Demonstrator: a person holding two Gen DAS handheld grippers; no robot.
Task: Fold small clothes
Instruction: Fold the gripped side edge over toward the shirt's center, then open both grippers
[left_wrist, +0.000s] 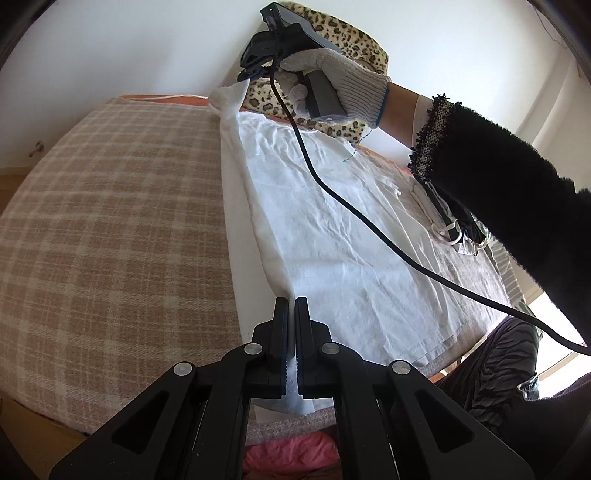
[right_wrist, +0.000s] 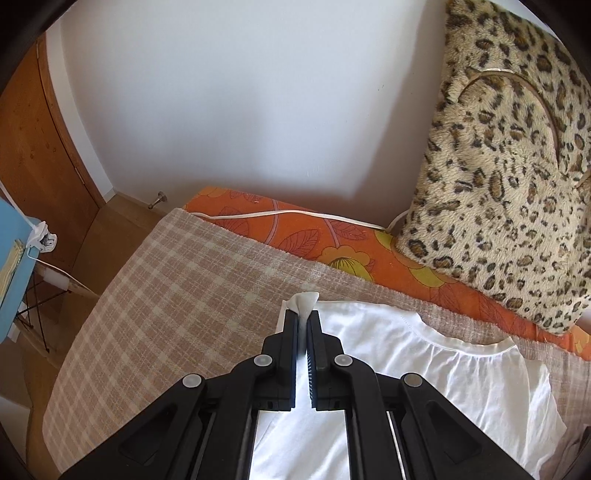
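A white T-shirt (left_wrist: 332, 236) lies spread on a plaid blanket (left_wrist: 110, 221). My left gripper (left_wrist: 291, 301) is shut on the shirt's near edge, with cloth pinched between its jaws. My right gripper (left_wrist: 247, 75), held in a gloved hand, is shut on the shirt's far corner and lifts it a little. In the right wrist view the right gripper (right_wrist: 304, 314) pinches a tuft of the white shirt (right_wrist: 424, 369), whose collar and sleeve lie flat to the right. The edge of cloth between the two grippers is raised in a ridge.
A leopard-print cushion (right_wrist: 509, 166) leans on the white wall at the bed's far end. An orange floral sheet (right_wrist: 332, 236) shows under the plaid blanket (right_wrist: 166, 295). A black cable (left_wrist: 369, 221) crosses the shirt. More garments (left_wrist: 454, 225) lie at the right. A blue stand (right_wrist: 14, 266) is at the left.
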